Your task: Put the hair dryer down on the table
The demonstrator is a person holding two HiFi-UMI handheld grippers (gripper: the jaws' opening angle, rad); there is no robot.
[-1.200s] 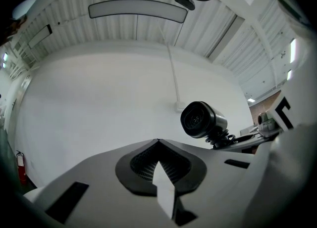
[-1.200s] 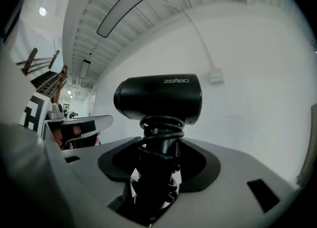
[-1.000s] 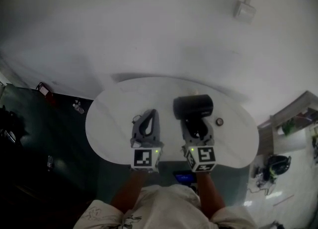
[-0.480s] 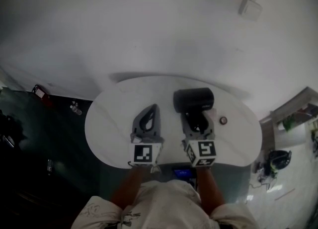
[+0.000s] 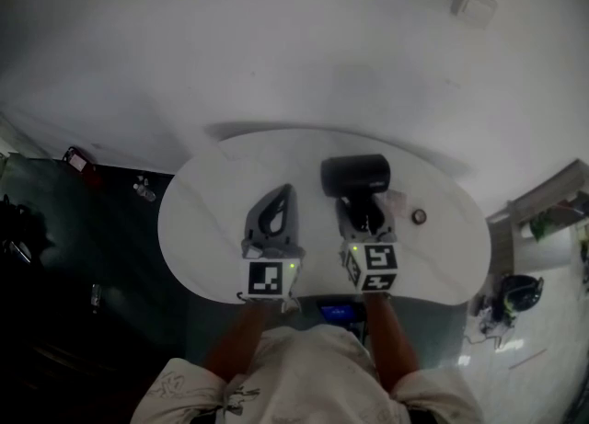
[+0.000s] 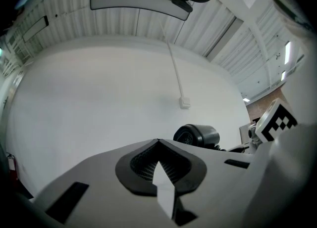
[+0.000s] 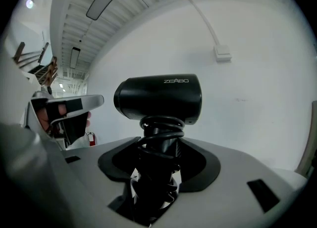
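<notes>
Hair dryer (image 5: 355, 176) is clamped by its handle in the right gripper (image 5: 364, 209) over the table (image 5: 207, 220), not yet released; left gripper (image 5: 286, 192) closed, empty.

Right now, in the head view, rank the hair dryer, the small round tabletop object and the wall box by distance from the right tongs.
1. hair dryer: held in the right tongs.
2. small round object: on the table, to their right.
3. wall box: far beyond the table, upper right.
</notes>
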